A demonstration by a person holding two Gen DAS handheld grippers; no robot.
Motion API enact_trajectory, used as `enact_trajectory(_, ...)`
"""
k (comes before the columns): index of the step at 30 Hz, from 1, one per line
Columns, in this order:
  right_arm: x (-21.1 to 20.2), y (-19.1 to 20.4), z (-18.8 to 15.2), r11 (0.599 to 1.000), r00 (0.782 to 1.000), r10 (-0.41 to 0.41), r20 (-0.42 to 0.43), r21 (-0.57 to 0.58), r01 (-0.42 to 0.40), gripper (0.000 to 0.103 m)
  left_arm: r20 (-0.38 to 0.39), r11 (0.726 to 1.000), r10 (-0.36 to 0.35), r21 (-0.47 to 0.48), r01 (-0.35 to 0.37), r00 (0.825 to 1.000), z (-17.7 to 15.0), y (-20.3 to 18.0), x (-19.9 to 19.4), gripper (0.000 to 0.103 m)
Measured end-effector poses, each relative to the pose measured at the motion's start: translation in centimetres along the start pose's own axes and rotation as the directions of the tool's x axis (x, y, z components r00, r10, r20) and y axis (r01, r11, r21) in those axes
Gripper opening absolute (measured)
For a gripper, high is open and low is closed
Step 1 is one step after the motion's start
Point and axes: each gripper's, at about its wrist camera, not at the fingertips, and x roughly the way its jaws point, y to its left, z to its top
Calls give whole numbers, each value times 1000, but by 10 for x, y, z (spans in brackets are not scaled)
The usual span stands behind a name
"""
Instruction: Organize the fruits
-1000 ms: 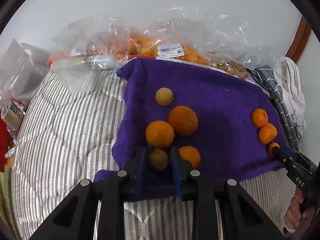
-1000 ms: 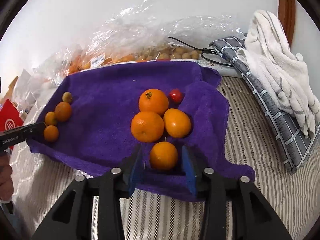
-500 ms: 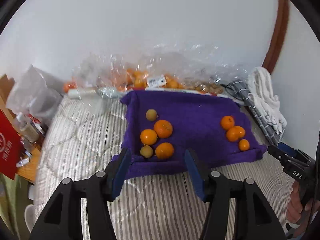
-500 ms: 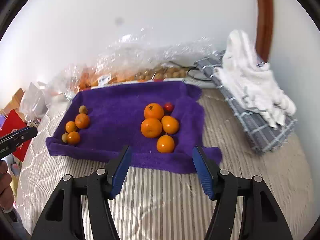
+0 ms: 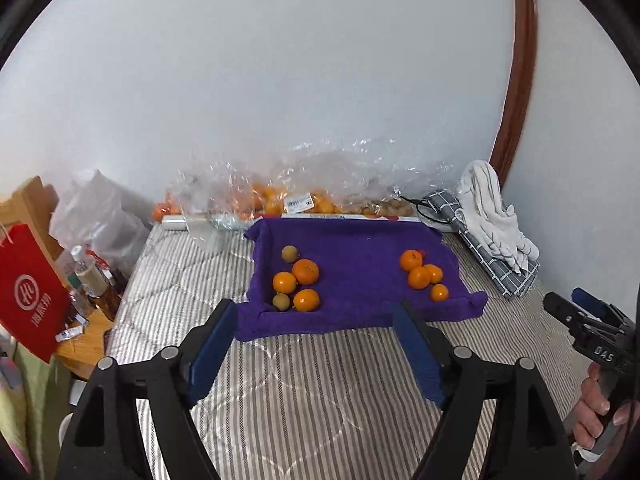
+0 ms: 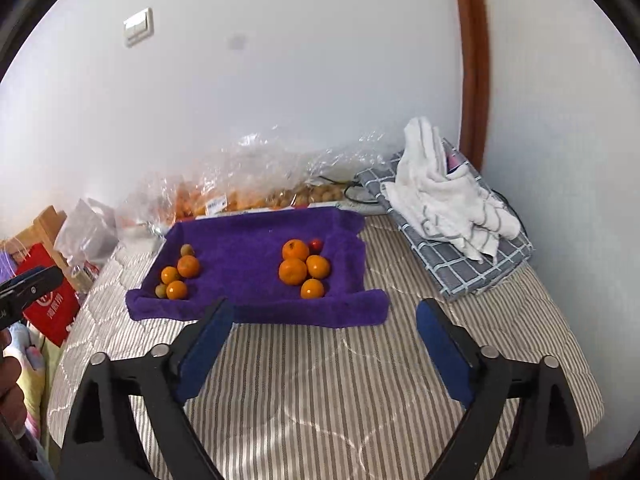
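Left wrist view: oranges [image 5: 306, 271] clustered mid-frame on purple towel [image 5: 360, 248]; round, firm, roll-prone, best pinched across the middle. Left hand-held gripper [image 5: 316, 340] and right hand-held gripper [image 6: 324, 332] both opening, nothing between jaws.

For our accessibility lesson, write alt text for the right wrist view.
A purple towel on a striped bed holds two clusters of oranges, left and right. The right claw, empty, is opening in front.

Your right gripper [image 6: 322, 320] is over the striped mattress [image 6: 320, 380], jaws opening, nothing between them; purple towel [image 6: 248, 248] ahead holds two separate fruit clusters [image 6: 302, 266], well apart
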Motion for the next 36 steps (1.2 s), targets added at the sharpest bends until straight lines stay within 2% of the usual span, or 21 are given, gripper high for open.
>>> enact_trajectory(3, -11, -3, -3, 1000, 1000, -5, 0, 5, 5, 98, 23, 1000, 27, -5, -27, 999, -4, -4, -11, 82)
enact_trajectory(6, -20, -4, -7, 999, 999, -38, 10, -2, 38, 99, 25, 999, 23, -24, -22, 999, -9, -6, -16, 82)
enact_trajectory(13, -30, -8, -17, 999, 999, -40, 8, 11, 40, 99, 27, 1000, 27, -11, -27, 999, -15, -15, -23, 82)
enact_trajectory(36, -30, 2, -20, 999, 999, -53, -4, -9, 53, 99, 24, 1000, 23, -5, -23, 999, -16, -17, -21, 82)
